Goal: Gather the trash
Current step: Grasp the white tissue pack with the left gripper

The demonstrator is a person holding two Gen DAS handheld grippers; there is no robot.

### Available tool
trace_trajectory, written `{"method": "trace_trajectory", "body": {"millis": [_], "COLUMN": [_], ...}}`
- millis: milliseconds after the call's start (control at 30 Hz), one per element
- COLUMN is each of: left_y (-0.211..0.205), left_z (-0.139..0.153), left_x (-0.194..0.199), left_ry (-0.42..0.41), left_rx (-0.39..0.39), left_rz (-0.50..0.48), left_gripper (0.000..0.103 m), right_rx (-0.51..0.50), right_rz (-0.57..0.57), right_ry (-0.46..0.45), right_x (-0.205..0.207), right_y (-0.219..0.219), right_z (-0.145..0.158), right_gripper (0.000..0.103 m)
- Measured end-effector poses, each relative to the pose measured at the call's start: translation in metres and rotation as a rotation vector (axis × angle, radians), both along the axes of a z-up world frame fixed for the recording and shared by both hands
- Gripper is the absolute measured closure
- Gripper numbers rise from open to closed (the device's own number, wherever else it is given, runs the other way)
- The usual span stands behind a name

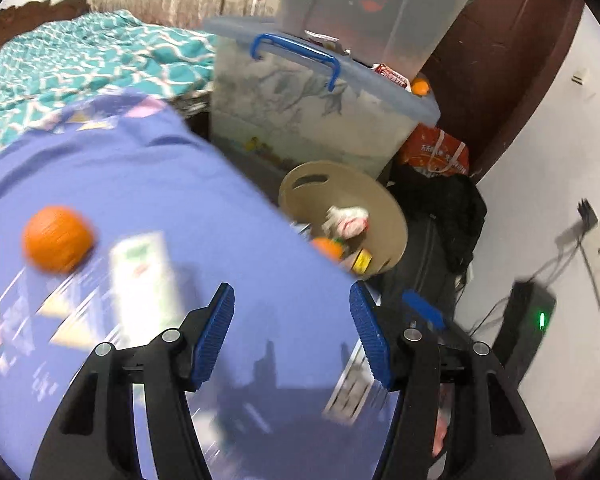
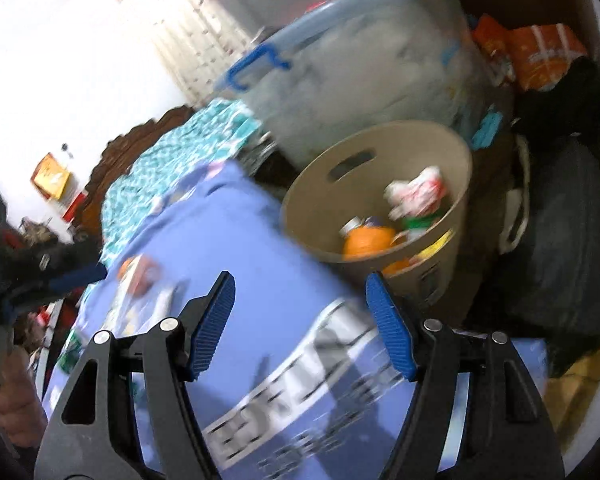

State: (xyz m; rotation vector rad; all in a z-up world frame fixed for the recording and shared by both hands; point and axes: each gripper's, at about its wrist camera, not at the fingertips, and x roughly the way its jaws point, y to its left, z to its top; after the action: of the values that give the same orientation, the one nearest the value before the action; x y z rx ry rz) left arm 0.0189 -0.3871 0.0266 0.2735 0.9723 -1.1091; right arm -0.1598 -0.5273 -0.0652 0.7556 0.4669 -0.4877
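Left gripper (image 1: 292,300): jaws apart, nothing between the blue ribbed pads; only the lilac cloth (image 1: 148,184) shows in the gap.
Right gripper (image 2: 300,292): jaws apart and empty, over the same cloth, with the beige bin (image 2: 380,140) just past its right fingertip.
Trash on cloth: an orange ball-shaped piece (image 1: 56,238) and a white-and-green carton (image 1: 144,276) lie side by side to the left of the left gripper; both motion-blurred.
Trash in bin: crumpled white-and-red wrapper (image 2: 418,192), orange bottle (image 2: 366,242), something yellow at the near wall.
Bin position: off the cloth's far right edge, against a dark bag (image 2: 560,248); a slot handle is cut in its far wall.
Writing: large black-and-white printing on the cloth near the right gripper, too smeared to read. White characters on an orange packet (image 1: 436,152), not legible.
Surroundings: clear storage tub with blue rim and blue handle (image 1: 300,96) behind the bin, a second clear tub stacked on it. Teal-patterned bedspread (image 1: 80,60) beyond the cloth.
Left-wrist view, far right: white wall, a dark device with a green light (image 1: 534,320), cables.
Other hand: in the right-wrist view a person's hand (image 2: 16,400) shows at the lower left edge.
Open room: bare cloth lies between both grippers and the bin's near rim; the tub and bag close in the bin's far sides.
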Motion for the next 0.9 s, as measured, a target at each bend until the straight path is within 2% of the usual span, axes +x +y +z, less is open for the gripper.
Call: {"method": "trace_trajectory", "body": {"millis": [133,300,400,433,533,600,700,733,767,800,900], "left_y": [0.08,0.195,0.271,0.302,0.358,0.397,0.433,0.439,0.44,0.441,0.431], "left_z": [0.0,-0.003,-0.005,-0.007,-0.013,-0.025,-0.039,-0.041,-0.042,-0.044,-0.05], "left_x": [0.006,0.032,0.052,0.06,0.076,0.092,0.11,0.114,0.119,0.124,0.147], "left_ry": [-0.032,-0.042,-0.022,-0.027,-0.029,0.053,0.157,0.174,0.184,0.192,0.211], "left_rx": [0.01,0.016,0.008,0.015,0.055,0.059,0.027,0.016,0.009,0.006,0.019], "left_rz": [0.084,0.286,0.46,0.546,0.722,0.839,0.942,0.966,0.98,0.991,0.999], "left_gripper": [0.045,0.045,0.045,0.045,0.044,0.039,0.035,0.028,0.02,0.017,0.016], "right_rx": [-0.044,-0.106,-0.141,-0.147,-0.159,-0.161,-0.164,-0.167,-0.169,-0.171,-0.169], "right_rz": [0.073,0.167,0.241,0.265,0.358,0.408,0.483,0.506,0.528,0.542,0.579], "right_ry": [-0.004,-0.03,-0.035,-0.033,-0.018,-0.005,0.02,0.029,0.038,0.046,0.069], "right_x": [0.018,0.039,0.054,0.06,0.08,0.091,0.105,0.109,0.112,0.114,0.118], "right_y": [0.039,0.088,0.119,0.128,0.164,0.182,0.21,0.219,0.227,0.234,0.247], "right_z": [0.014,0.035,0.047,0.049,0.052,0.053,0.05,0.049,0.047,0.045,0.039], "right_gripper": [0.034,0.034,0.034,0.034,0.034,0.034,0.034,0.034,0.034,0.034,0.034]}}
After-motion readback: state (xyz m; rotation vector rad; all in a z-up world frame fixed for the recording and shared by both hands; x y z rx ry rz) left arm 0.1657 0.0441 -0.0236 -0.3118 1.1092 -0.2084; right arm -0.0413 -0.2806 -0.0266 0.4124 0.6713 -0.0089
